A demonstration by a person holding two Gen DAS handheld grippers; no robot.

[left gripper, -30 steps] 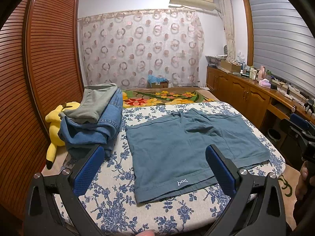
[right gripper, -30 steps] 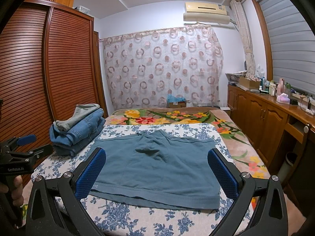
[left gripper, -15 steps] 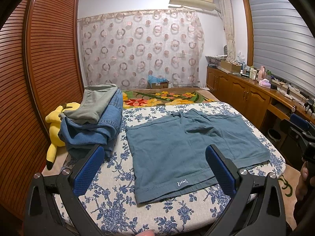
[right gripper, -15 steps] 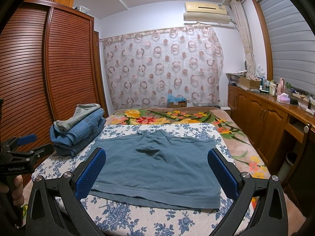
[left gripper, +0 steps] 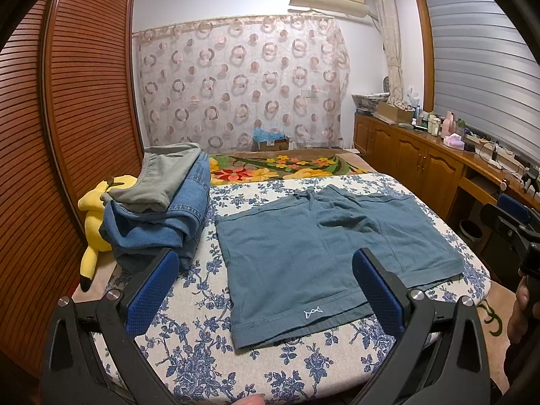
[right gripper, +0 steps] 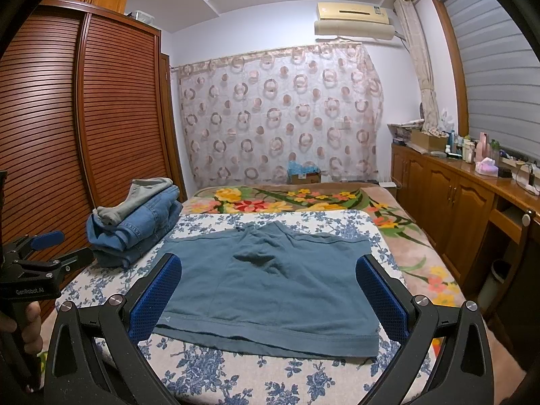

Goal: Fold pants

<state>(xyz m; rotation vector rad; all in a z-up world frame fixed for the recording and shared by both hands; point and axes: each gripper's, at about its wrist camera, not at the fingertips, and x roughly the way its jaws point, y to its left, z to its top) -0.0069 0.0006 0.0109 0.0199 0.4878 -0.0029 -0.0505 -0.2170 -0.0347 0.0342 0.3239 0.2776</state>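
Teal shorts (left gripper: 324,253) (right gripper: 270,283) lie spread flat on the blue-flowered sheet (left gripper: 189,337), waistband with drawstring at the far side, hems toward me. My left gripper (left gripper: 265,292) hovers open near the bed's front edge, just short of the left leg hem with its small white logo (left gripper: 313,313). My right gripper (right gripper: 268,295) is also open, held over the near hem from the shorts' right side. Nothing sits between either pair of blue pads. Each gripper shows at the other view's edge, hand-held: the right gripper (left gripper: 513,222) and the left gripper (right gripper: 37,256).
A stack of folded jeans and grey trousers (left gripper: 158,209) sits left of the shorts, with a yellow plush toy (left gripper: 94,216) behind it. A slatted wooden wardrobe (left gripper: 67,135) stands at the left, wooden cabinets (left gripper: 422,168) at the right, and a floral blanket (left gripper: 280,165) beyond.
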